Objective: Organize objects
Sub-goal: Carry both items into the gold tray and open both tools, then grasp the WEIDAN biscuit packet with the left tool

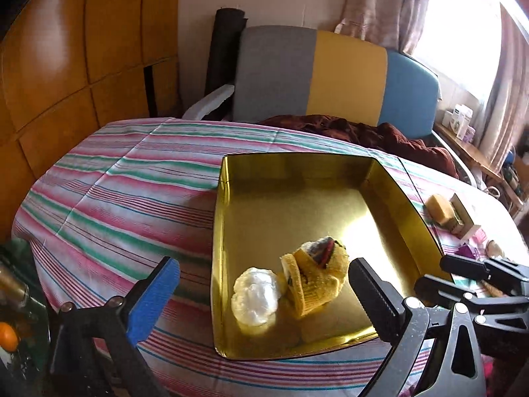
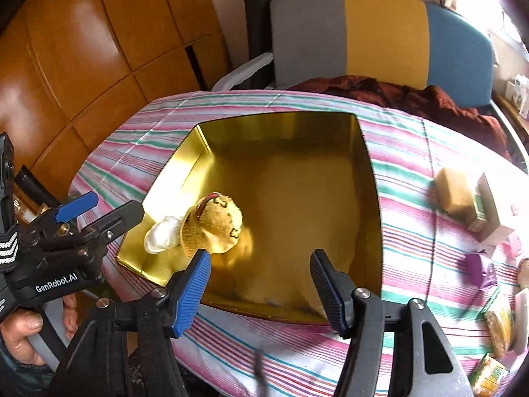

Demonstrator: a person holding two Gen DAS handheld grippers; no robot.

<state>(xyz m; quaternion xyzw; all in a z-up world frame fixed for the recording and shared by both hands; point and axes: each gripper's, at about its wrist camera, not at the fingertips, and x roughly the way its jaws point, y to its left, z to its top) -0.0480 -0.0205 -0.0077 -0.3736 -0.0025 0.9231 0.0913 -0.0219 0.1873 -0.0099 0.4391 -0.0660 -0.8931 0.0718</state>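
Observation:
A gold metal tray (image 1: 297,178) (image 2: 330,152) lies on the striped tablecloth. In its near left corner sit a yellow knitted sock bundle (image 1: 317,278) (image 2: 215,228) and a white crumpled ball (image 1: 256,294) (image 2: 163,233), touching each other. My left gripper (image 1: 264,292) is open and empty, its jaws either side of those two items and just above the tray's near edge. It also shows in the right wrist view (image 2: 99,208). My right gripper (image 2: 259,284) is open and empty above the tray's near edge. It also shows in the left wrist view (image 1: 439,273).
A yellow sponge (image 1: 439,208) (image 2: 454,195) and a small carton (image 1: 463,215) (image 2: 492,211) lie right of the tray. A purple wrapper (image 2: 479,269) and packets (image 2: 499,324) lie at the table's right. A dark red cloth (image 1: 363,132) and a striped chair back (image 1: 330,72) stand behind.

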